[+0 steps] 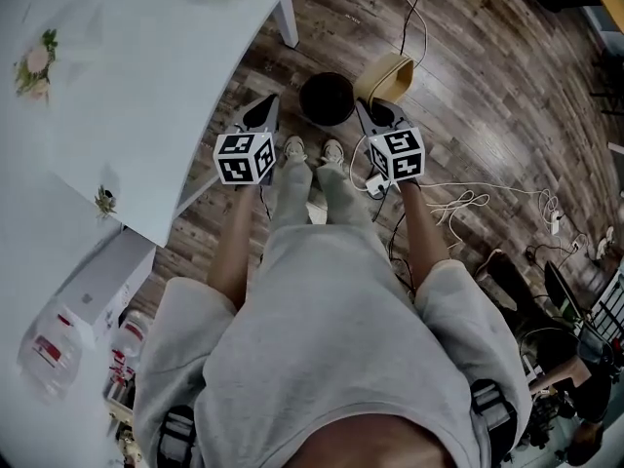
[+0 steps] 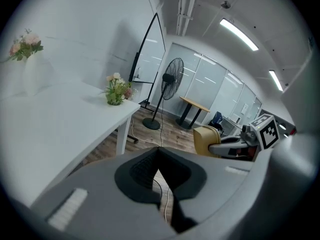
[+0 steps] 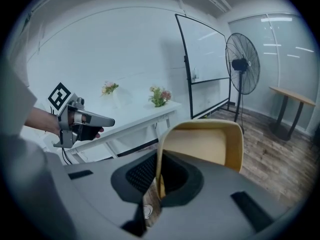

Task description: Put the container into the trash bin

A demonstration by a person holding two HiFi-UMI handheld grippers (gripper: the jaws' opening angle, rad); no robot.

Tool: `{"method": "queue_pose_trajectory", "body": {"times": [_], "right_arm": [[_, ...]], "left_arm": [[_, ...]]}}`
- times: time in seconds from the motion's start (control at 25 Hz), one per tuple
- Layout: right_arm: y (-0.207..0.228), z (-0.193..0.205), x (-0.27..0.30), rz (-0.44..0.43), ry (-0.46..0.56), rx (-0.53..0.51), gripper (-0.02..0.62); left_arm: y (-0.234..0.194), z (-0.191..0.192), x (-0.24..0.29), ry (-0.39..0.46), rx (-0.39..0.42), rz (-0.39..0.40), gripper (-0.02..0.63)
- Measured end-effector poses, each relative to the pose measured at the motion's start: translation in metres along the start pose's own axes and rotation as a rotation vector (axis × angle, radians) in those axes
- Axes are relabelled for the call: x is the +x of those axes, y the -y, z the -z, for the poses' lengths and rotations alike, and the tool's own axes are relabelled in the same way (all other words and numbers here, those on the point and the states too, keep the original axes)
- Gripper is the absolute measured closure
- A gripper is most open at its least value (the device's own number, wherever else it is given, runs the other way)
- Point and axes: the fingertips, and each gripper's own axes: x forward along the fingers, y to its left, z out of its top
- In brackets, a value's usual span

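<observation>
Carrying the container to the trash bin was, by my judgement, the step in hand. The right hand-held gripper was closed on the thin side wall of the tan container, one pad inside and one outside, so the container hung in the air in front of it and was not on any tabletop. In the head view the container was just beside the round black trash bin, at its right and a little beyond it, and above the wooden floor. The left hand-held gripper had its pads pressed together with nothing between them, and it was at the other side of the bin, near the edge of the white tabletop. The next move probably called for bringing the container over the mouth of the bin and then spreading the right pads to let it drop. The inside of the container that showed looked bare. The bin was too dark inside to tell what was in it.
</observation>
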Motion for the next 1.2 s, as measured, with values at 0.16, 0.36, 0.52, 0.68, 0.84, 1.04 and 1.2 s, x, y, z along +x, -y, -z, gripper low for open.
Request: {"method": "queue_pose_trajectory", "body": {"times": [0.16,0.36,0.52,0.68,0.84,1.04,1.2], "right_arm": [[0.0,0.012,0.008,0.012,-0.02,0.021,0.574],[-0.002,0.035,0.018,0.013,-0.051,0.044,0.574],[-0.003,0.059,0.029,0.009,-0.078,0.074,0.574],[-0.011,0.084,0.041,-0.014,-0.102,0.097,0.574],[-0.019,0.111,0.051,-0.038,-0.133,0.11,0.574],[-0.032,0.145,0.063,-0.065,-0.171,0.133,0.574],[-0.043,0.172,0.076,-0.095,-0.199,0.137,0.574]], "left_arm": [[-0.007,0.011,0.011,-0.026,-0.006,0.02,0.595],[-0.011,0.027,0.023,-0.055,-0.003,0.039,0.595],[-0.015,0.043,0.033,-0.08,-0.004,0.047,0.595],[-0.019,0.061,0.043,-0.106,-0.006,0.046,0.595],[-0.017,0.081,0.054,-0.128,-0.014,0.057,0.595],[-0.018,0.111,0.066,-0.158,-0.029,0.068,0.595],[-0.025,0.134,0.079,-0.167,-0.048,0.071,0.595]]}}
